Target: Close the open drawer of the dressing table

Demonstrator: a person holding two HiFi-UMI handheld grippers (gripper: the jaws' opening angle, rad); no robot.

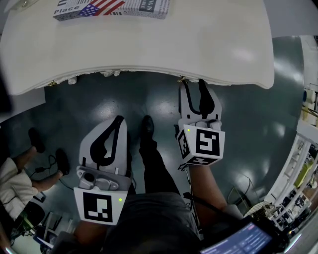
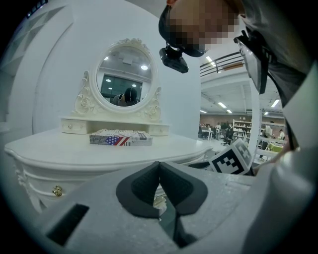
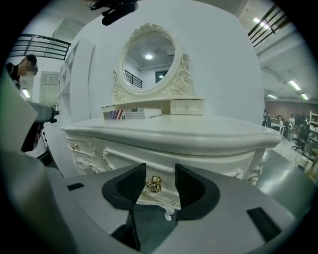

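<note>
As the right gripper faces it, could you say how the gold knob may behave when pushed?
The gold knob looks like rigid metal, so it probably won't flex. Small, rounded and shiny, it could slip against the jaws, which stand apart either side of it.

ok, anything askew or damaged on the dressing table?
Nothing stands out: mirror upright, flag-printed box flat on the dressing table, drawer front looks flush; right gripper open around a gold knob.

A flag-printed box (image 1: pixel 112 8) is lying flat at twelve o'clock, while a bystander's shoe (image 1: pixel 62 161) is resting on the dark floor (image 1: pixel 248 124) at nine o'clock.
</note>
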